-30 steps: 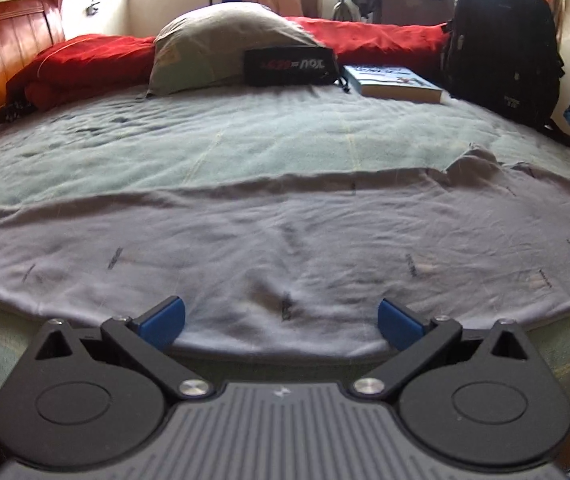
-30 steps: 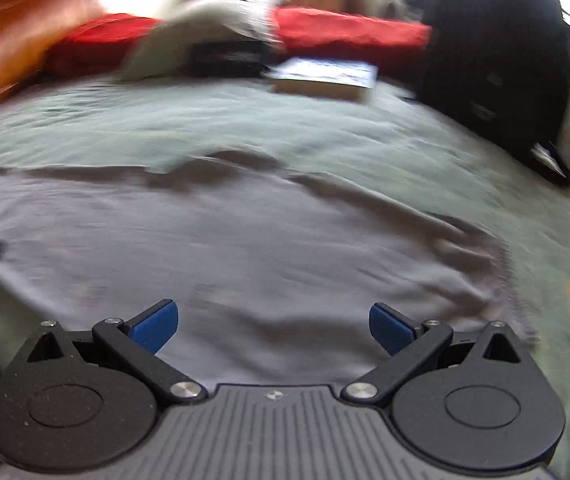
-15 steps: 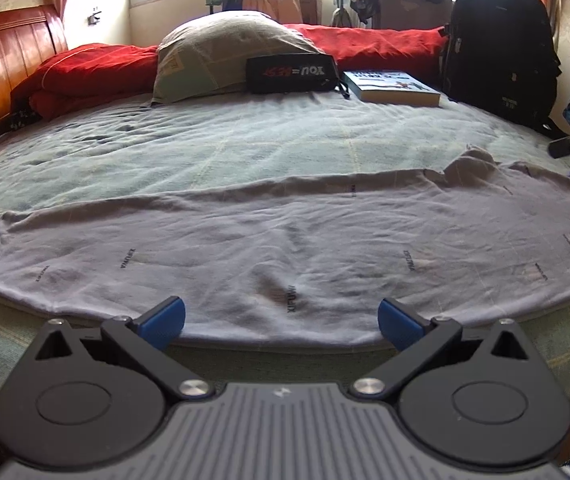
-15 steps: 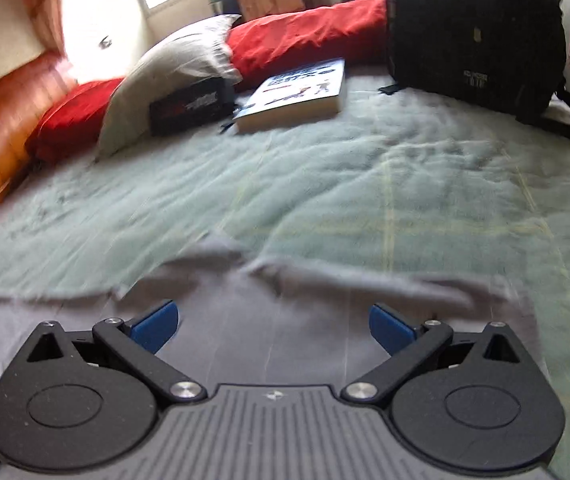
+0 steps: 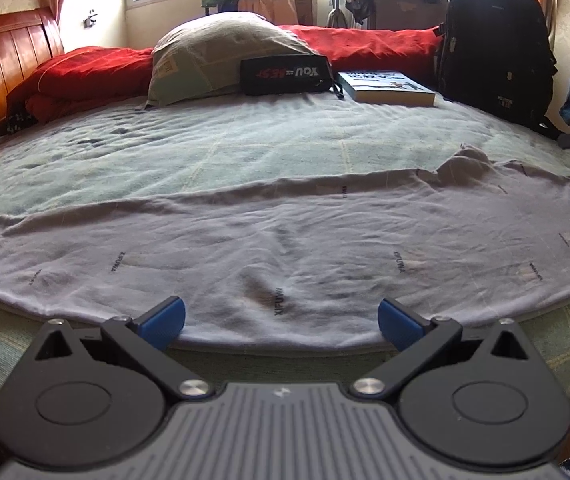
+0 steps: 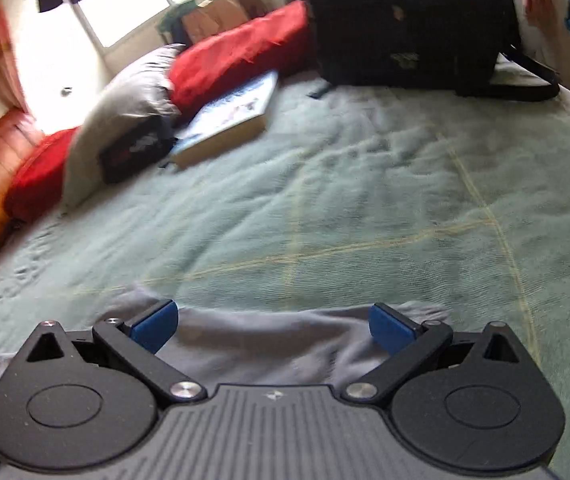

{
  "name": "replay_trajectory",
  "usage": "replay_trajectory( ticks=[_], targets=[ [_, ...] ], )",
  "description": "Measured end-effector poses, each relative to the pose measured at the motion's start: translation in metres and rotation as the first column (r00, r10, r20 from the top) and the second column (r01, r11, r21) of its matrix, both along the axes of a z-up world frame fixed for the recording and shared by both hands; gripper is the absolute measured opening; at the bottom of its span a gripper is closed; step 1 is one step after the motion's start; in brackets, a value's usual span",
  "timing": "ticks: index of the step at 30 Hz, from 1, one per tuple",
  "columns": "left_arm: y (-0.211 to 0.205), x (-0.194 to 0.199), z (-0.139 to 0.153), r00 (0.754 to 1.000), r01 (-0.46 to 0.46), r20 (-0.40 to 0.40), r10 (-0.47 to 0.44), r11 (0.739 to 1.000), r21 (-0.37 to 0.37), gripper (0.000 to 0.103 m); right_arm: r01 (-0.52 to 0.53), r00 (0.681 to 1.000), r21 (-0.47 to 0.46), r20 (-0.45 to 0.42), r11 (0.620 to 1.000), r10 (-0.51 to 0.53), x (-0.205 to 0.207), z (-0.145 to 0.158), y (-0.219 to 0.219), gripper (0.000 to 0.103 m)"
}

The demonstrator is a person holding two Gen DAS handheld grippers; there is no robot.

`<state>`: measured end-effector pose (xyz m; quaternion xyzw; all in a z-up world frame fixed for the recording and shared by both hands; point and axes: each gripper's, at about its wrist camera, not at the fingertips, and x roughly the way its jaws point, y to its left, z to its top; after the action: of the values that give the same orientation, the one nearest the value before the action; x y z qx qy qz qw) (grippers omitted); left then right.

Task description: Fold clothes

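Now the left gripper (image 5: pixel 281 316) and right gripper (image 6: pixel 271 326) both gape wide, gripping nothing, over a grey garment (image 5: pixel 285 240) spread flat on the bed (image 5: pixel 245 148).

R gripper (image 6: pixel 271 325) now over shirt (image 6: pixel 261 350) edge
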<state>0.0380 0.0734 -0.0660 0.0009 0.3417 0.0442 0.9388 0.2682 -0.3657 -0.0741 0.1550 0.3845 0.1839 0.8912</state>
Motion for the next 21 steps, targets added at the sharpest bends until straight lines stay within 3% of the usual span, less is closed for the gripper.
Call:
replay_trajectory(
  ticks=[2,6,10,17,21],
  targets=[
    [-0.001,-0.001,0.002,1.000,0.005,0.008,-0.005,1.000,-0.002,0.102,-0.042,0.999,0.005,-0.008,0.999,0.042,-0.009,0.000,0.004,0.103],
    [-0.002,-0.007,0.005,1.000,0.008,0.020,-0.008,1.000,-0.002,0.102,-0.003,0.999,-0.124,-0.050,0.992,-0.004,-0.014,-0.014,-0.002,0.103],
    [0.000,-0.011,0.009,0.999,0.007,0.038,-0.006,1.000,-0.012,0.102,0.060,0.997,-0.099,-0.046,0.993,-0.065,-0.027,-0.008,-0.014,0.103],
    [-0.008,-0.014,0.011,0.998,0.036,0.043,-0.036,0.999,-0.008,0.102,-0.091,0.993,-0.073,-0.087,0.993,0.085,-0.063,-0.006,0.013,0.103],
    [-0.011,-0.015,0.008,0.998,0.054,0.020,-0.054,0.999,-0.003,0.102,-0.060,0.991,-0.116,-0.127,0.991,0.045,-0.078,-0.014,0.006,0.103]
  ],
)
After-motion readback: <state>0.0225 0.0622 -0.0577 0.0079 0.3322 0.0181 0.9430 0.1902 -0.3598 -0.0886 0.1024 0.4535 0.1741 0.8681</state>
